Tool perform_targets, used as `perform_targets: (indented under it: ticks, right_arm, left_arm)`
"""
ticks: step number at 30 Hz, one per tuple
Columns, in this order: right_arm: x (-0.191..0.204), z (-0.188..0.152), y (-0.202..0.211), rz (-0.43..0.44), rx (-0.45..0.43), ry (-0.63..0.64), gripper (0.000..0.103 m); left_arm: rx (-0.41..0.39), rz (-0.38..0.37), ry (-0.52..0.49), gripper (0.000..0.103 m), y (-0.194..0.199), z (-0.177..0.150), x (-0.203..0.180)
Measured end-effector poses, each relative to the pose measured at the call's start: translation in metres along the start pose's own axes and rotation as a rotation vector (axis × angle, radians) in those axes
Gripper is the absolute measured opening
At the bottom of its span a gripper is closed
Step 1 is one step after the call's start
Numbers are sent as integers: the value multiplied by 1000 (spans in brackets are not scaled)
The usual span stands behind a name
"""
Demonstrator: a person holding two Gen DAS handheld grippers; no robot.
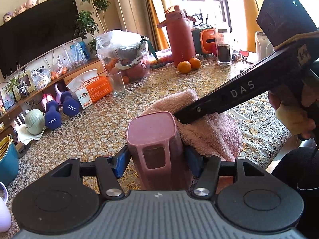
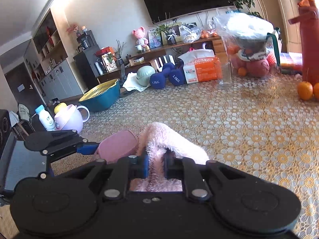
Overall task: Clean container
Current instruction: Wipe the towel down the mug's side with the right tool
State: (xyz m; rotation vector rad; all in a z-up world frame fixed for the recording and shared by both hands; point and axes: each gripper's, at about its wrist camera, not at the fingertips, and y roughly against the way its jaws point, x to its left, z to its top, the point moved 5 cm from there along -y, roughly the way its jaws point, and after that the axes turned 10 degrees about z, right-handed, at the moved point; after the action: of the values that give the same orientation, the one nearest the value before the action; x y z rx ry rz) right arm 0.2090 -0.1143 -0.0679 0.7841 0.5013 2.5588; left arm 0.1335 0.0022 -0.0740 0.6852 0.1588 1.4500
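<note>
Left tool (image 1: 155, 160): closed on the pink container (image 1: 154, 131), its blue pads pressed against two opposite sides; the container stands between them with its flat square end facing away from the camera
Container: held above the tabletop (image 1: 95, 123), a rectangular cut-out visible in the wall nearest the left camera; in the right wrist view it shows as a pink rounded body (image 2: 119, 146) just left of the cloth
Right tool (image 2: 156, 164): clamped on a fluffy pink cloth (image 2: 169, 139), which bulges out between and past the fingers
Cloth: pressed against the right side of the container, touching it; in the left wrist view it sits as a pink bundle (image 1: 215, 131) behind and beside the container, with the black finger of the right tool lying across it
Hand: a person's hand (image 1: 293, 117) grips the right tool's handle at the right edge of the left wrist view
Tabletop: covered in a gold and white lace-pattern sheet
Farther back on the tabletop: a red flask (image 1: 180, 37), two oranges (image 1: 189, 64), an empty glass (image 1: 117, 83), a tissue box (image 1: 93, 91) and blue dumbbells (image 1: 61, 109), all well apart from the container
</note>
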Motion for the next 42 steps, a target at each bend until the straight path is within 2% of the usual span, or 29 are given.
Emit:
perform_targets:
  ticks: [4, 11, 16, 19, 22, 26, 29, 32, 36, 42]
  right_arm:
    - [-7, -6, -6, 15, 9, -42, 13]
    - [-14, -19, -19, -17, 84, -51, 13]
    - [0, -31, -25, -98, 170, 116, 12]
    - [11, -25, -16, -173, 159, 217, 12]
    - [11, -11, 4, -195, 86, 204, 12]
    - [16, 7, 31, -119, -29, 121, 12]
    - [26, 11, 37, -71, -70, 95, 12]
    - [34, 9, 30, -27, -66, 76, 12]
    - [37, -1, 14, -21, -30, 72, 13]
    - [26, 0, 10, 3, -38, 19, 13]
  left_arm:
    - [3, -4, 9, 60, -1, 0, 2]
    - [2, 0, 14, 60, -1, 0, 3]
    - [5, 6, 18, 60, -2, 0, 3]
    - [7, 13, 26, 60, -2, 0, 3]
    - [9, 20, 31, 60, -1, 0, 2]
    - [17, 29, 43, 60, -1, 1, 0]
    - [20, 37, 46, 60, -1, 1, -1]
    - [22, 42, 45, 60, -1, 1, -2]
    - [23, 45, 47, 60, -1, 1, -2]
    - [17, 51, 54, 59, -1, 1, -2]
